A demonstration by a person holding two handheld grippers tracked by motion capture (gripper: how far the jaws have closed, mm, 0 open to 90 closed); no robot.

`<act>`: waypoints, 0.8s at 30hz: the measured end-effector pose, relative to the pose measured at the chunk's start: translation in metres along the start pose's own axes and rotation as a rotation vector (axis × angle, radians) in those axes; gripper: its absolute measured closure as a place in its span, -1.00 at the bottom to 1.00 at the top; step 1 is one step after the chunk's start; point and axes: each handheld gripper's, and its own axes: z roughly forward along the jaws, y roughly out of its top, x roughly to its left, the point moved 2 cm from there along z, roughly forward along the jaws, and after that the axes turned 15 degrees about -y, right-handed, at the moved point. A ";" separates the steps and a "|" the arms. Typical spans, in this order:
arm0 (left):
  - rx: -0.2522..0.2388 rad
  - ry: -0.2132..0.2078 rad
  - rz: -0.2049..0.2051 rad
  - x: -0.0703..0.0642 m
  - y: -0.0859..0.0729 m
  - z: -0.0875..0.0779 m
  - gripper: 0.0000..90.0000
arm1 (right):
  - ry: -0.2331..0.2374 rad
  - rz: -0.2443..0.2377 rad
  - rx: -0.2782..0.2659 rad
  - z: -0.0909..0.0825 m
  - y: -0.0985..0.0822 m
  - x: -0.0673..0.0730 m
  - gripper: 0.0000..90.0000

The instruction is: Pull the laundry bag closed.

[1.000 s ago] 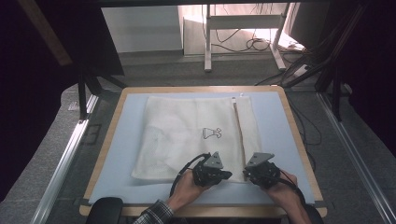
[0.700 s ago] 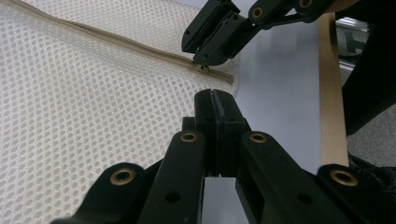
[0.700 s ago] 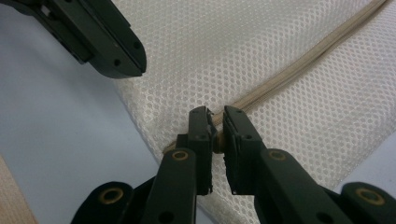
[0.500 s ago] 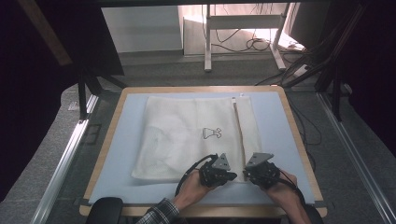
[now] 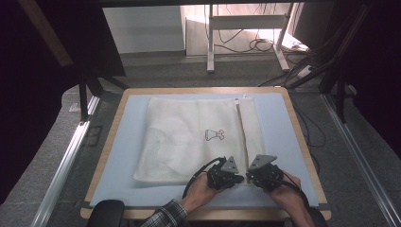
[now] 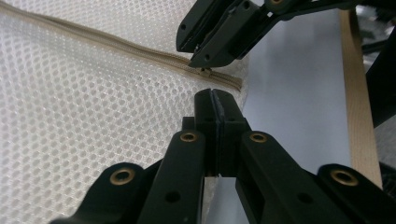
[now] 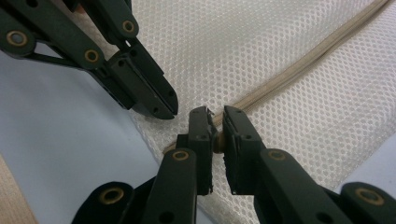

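Observation:
A white mesh laundry bag [image 5: 189, 137] lies flat on the light blue mat [image 5: 127, 156], its tan zipper [image 5: 242, 132] running toward the near edge. Both grippers sit at the zipper's near end. My right gripper [image 7: 215, 114] is shut on the small tan zipper pull [image 6: 204, 72], which shows between its pads. My left gripper [image 6: 215, 95] is shut, its tip resting on the mesh [image 6: 84, 107] just beside the zipper end, a short gap from the right gripper [image 6: 205, 56]. Whether the left jaws pinch any mesh cannot be seen. From above, the left gripper [image 5: 239, 178] and right gripper [image 5: 250, 176] nearly meet.
The mat covers a wooden table [image 5: 111, 142] whose near rim lies just behind the hands. A strip of bare mat [image 5: 283, 142] runs right of the bag. Metal rails [image 5: 66, 161] flank the table, and cables [image 5: 246, 45] lie on the floor beyond it.
My left gripper has shifted a little to the right and down, closer to the right gripper. The right gripper and the bag have stayed put.

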 end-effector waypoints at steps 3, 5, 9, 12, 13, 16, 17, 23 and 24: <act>0.000 -0.003 -0.004 0.000 0.000 0.000 1.00 | 0.000 -0.007 -0.003 0.000 0.000 0.000 0.81; 0.020 0.016 0.024 -0.001 -0.001 0.000 1.00 | -0.002 -0.018 -0.004 0.000 0.000 0.000 0.81; 0.027 0.039 0.045 -0.004 -0.001 0.000 1.00 | -0.002 -0.031 -0.002 0.000 0.001 0.001 0.82; 0.024 0.037 0.035 -0.004 -0.001 0.000 1.00 | 0.001 -0.049 -0.006 0.001 0.001 0.001 0.82; 0.021 0.035 0.029 -0.004 -0.002 0.000 1.00 | 0.002 -0.055 -0.009 0.001 0.001 0.001 0.83; 0.021 0.035 0.025 -0.004 -0.002 0.000 1.00 | -0.006 -0.074 -0.021 0.002 0.002 0.000 0.84; 0.022 0.037 0.026 -0.004 -0.002 0.000 1.00 | -0.009 -0.080 -0.025 0.002 0.002 0.000 0.85; 0.024 0.044 0.033 -0.005 -0.002 0.000 1.00 | -0.014 -0.092 -0.035 0.004 0.005 -0.003 0.88; 0.022 0.046 0.035 -0.005 -0.002 0.000 1.00 | -0.030 -0.094 -0.035 0.005 0.005 -0.003 0.88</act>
